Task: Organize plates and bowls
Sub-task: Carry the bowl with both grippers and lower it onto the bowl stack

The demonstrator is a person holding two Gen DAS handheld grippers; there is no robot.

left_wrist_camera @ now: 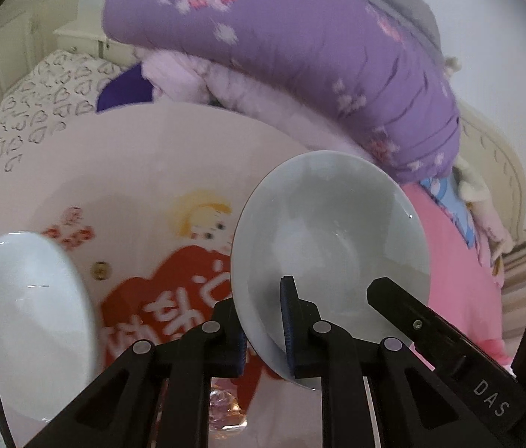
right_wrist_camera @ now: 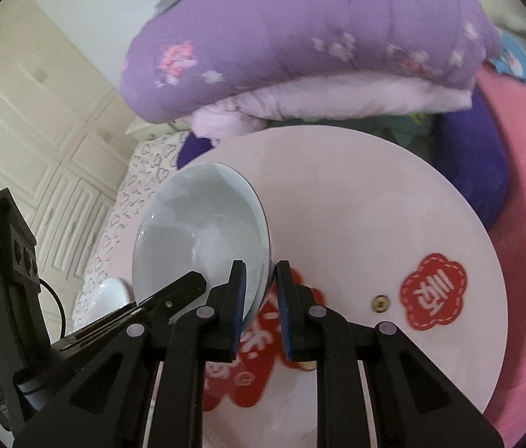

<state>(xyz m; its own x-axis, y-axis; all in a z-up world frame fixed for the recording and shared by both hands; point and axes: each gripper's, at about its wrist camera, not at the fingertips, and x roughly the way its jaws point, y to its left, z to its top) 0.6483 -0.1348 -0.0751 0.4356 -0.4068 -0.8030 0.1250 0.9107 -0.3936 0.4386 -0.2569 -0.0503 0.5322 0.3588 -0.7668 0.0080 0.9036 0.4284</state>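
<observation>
A pale grey-blue bowl (left_wrist_camera: 332, 239) is held tilted on its side above the round pink table (left_wrist_camera: 132, 171). My left gripper (left_wrist_camera: 263, 321) is shut on its near rim. My right gripper (right_wrist_camera: 259, 298) is shut on the opposite rim of the same bowl (right_wrist_camera: 196, 231); its finger also shows in the left wrist view (left_wrist_camera: 404, 310). A second white bowl (left_wrist_camera: 28, 321) sits on the table at the left, and shows small in the right wrist view (right_wrist_camera: 108, 293).
The table (right_wrist_camera: 356, 205) carries red stickers (right_wrist_camera: 432, 296) and a brass screw (right_wrist_camera: 380, 303). A folded purple quilt (left_wrist_camera: 281, 48) lies behind on a bed with pink bedding (left_wrist_camera: 449, 261) and a heart-print sheet (left_wrist_camera: 20, 119). White wardrobe doors (right_wrist_camera: 39, 149) stand left.
</observation>
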